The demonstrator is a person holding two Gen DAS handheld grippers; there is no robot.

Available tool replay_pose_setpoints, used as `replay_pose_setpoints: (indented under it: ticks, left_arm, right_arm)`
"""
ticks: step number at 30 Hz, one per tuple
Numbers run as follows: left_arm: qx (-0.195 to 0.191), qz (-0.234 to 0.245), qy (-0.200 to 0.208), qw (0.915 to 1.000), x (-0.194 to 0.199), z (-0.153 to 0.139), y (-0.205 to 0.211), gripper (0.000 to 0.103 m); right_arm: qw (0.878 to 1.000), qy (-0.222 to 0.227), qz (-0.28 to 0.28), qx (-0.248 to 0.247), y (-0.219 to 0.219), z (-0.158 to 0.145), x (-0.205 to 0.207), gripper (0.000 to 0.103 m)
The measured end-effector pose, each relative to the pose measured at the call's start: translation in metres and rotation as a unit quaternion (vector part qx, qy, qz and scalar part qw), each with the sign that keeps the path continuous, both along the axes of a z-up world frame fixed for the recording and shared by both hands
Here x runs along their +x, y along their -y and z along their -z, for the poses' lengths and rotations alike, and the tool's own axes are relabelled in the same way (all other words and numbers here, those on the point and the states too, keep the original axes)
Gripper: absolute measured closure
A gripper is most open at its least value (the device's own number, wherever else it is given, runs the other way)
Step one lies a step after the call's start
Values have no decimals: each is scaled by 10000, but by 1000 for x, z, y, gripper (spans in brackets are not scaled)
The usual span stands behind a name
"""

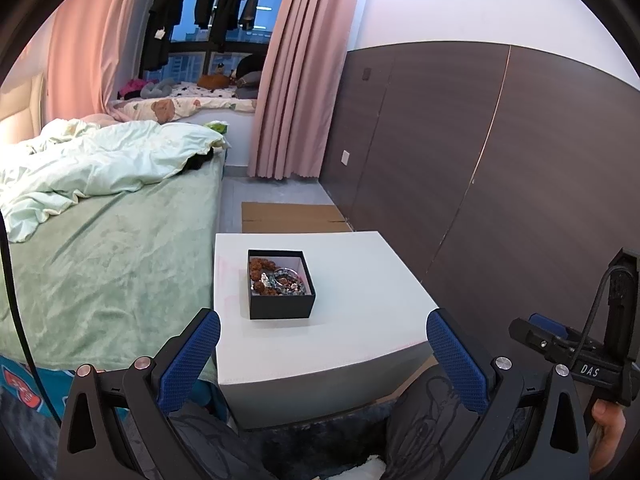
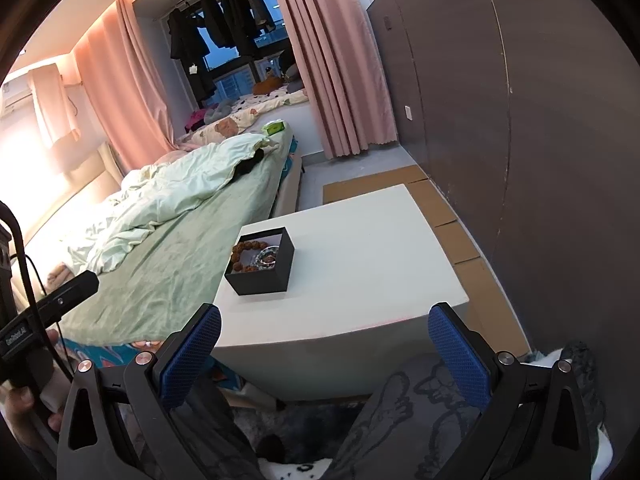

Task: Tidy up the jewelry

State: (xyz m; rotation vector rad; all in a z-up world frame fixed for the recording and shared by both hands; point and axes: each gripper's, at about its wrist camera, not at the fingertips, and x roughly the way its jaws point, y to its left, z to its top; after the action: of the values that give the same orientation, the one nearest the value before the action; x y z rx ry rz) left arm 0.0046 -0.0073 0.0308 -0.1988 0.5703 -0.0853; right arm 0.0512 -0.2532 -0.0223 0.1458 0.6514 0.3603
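An open black box [image 1: 281, 285] stands on a white table [image 1: 360, 304], left of its middle. Inside lie a brown bead bracelet [image 1: 260, 270] and silvery jewelry [image 1: 288, 280]. The box [image 2: 262, 266] with the bracelet [image 2: 244, 254] also shows in the right wrist view, on the table [image 2: 360, 264]. My left gripper [image 1: 323, 354] is open and empty, held back before the table's near edge. My right gripper [image 2: 325, 350] is open and empty, also short of the near edge. The right gripper's body [image 1: 576, 352] shows at the right of the left wrist view.
A bed with green bedding [image 1: 100, 240] runs along the table's left side. A dark panelled wall [image 1: 480, 160] stands to the right. Flat cardboard [image 1: 288, 218] lies on the floor behind the table. My legs [image 2: 400, 420] are below the grippers.
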Motion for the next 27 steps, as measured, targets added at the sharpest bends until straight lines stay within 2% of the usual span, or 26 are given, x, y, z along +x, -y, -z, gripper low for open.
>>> replay_pose_setpoints:
  ticks: [27]
  left_arm:
    - [186, 196, -57, 9996, -3, -4, 13, 0]
  right_arm:
    - [9999, -55, 115, 11, 15, -1, -8, 0]
